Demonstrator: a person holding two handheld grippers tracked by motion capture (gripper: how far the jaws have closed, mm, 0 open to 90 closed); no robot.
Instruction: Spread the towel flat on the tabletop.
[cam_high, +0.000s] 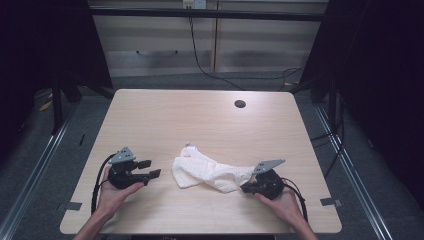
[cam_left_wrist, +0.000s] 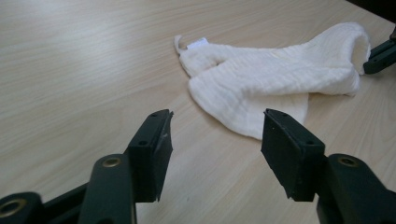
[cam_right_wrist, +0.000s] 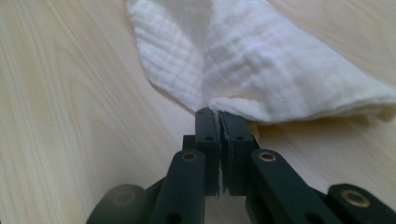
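A crumpled white cloth (cam_high: 210, 172) lies on the front half of the light wooden table (cam_high: 200, 117). My right gripper (cam_high: 243, 188) sits at the cloth's right end. In the right gripper view its jaws (cam_right_wrist: 214, 113) are pressed together on a corner of the cloth (cam_right_wrist: 261, 60). My left gripper (cam_high: 154, 168) hovers a short way left of the cloth, jaws apart and pointing toward it. In the left gripper view the left gripper (cam_left_wrist: 217, 119) has nothing between its pads, the cloth (cam_left_wrist: 271, 79) lies just ahead, and the right gripper (cam_left_wrist: 380, 56) shows at the far edge.
A dark round cable hole (cam_high: 240, 104) sits near the table's back edge. Grey tape marks (cam_high: 73, 205) (cam_high: 330, 202) lie at the front corners. Behind the table stand a pale cabinet (cam_high: 210, 45) and a hanging black cable (cam_high: 197, 55).
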